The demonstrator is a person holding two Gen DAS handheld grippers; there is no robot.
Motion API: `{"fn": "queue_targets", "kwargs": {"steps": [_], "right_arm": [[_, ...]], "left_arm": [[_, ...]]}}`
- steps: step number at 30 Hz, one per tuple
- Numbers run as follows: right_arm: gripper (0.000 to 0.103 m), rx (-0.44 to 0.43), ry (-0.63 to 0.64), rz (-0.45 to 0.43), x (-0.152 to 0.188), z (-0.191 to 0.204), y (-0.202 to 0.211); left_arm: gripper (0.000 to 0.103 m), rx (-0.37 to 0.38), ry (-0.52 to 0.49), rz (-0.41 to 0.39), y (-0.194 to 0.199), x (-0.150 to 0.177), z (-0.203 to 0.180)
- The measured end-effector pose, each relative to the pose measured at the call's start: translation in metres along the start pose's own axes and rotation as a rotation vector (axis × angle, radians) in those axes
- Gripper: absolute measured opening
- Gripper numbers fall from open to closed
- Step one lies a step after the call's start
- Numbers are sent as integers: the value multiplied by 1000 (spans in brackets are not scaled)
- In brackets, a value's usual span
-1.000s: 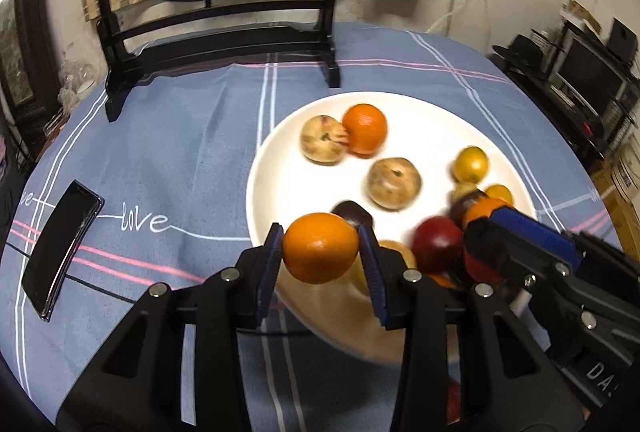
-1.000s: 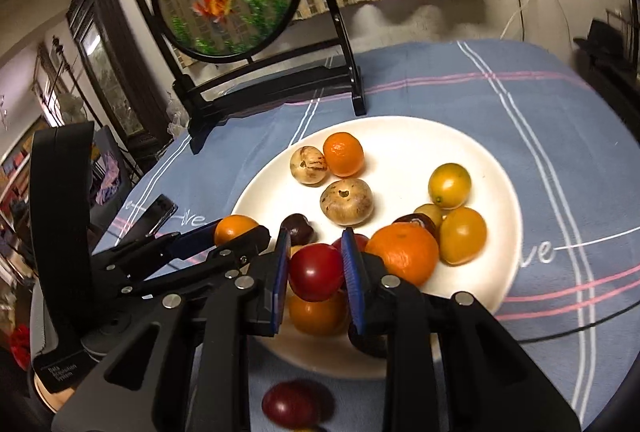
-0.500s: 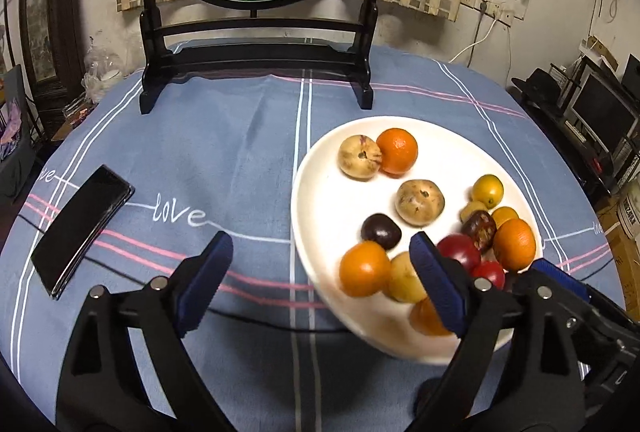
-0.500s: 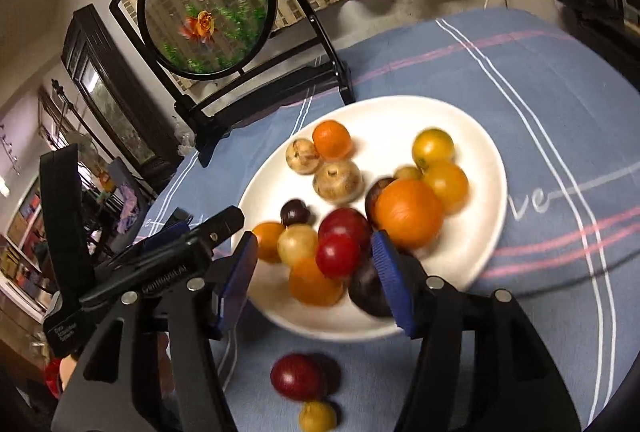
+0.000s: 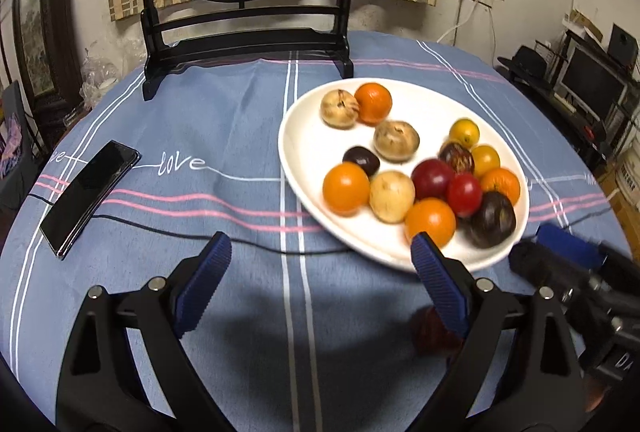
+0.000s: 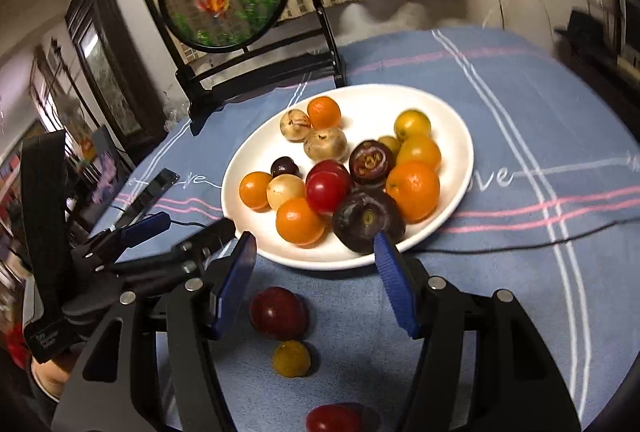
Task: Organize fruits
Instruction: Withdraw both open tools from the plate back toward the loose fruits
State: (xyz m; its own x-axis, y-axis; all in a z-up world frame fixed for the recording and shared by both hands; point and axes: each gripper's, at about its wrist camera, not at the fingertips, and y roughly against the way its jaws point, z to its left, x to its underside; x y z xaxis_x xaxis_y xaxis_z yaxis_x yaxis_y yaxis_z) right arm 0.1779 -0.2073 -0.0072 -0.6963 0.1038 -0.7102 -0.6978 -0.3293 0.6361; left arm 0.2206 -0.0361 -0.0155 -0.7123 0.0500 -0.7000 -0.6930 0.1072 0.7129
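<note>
Left gripper [image 5: 320, 264] angled down over bare blue cloth [image 5: 224, 136], released, empty. Right gripper [image 6: 316, 272] likewise, jaws apart, just short of round white plate's [image 6: 448, 120] near rim; fruits [image 6: 326, 190] heaped there, three loose below.

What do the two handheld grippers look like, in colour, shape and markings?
Both are black plastic frames with triangular cut-outs and silver round bolt heads. The left gripper and right gripper each have two fingers faced with ribbed blue pads. White lettering, too blurred to read, marks the side of each body. No cable to them shows.
</note>
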Motion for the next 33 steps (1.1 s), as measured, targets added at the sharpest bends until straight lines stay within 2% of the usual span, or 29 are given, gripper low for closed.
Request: {"fn": "queue_targets", "kwargs": {"steps": [5, 12, 17, 20, 25, 33], "right_arm": [[62, 70, 50, -19, 0, 0, 3], [62, 90, 56, 11, 0, -1, 1], [62, 111, 29, 8, -1, -10, 2], [62, 118, 16, 0, -2, -14, 5], [62, 115, 5, -11, -2, -18, 10], [62, 104, 4, -10, -1, -18, 12]], "left_arm": [[93, 0, -4, 21, -4, 3, 2], [93, 36, 12, 46, -4, 5, 1], [93, 79, 0, 86, -4, 10, -11], [93, 141, -15, 111, -3, 14, -19], [93, 140, -55, 127, -6, 23, -31], [93, 149, -59, 117, -7, 26, -36]]}}
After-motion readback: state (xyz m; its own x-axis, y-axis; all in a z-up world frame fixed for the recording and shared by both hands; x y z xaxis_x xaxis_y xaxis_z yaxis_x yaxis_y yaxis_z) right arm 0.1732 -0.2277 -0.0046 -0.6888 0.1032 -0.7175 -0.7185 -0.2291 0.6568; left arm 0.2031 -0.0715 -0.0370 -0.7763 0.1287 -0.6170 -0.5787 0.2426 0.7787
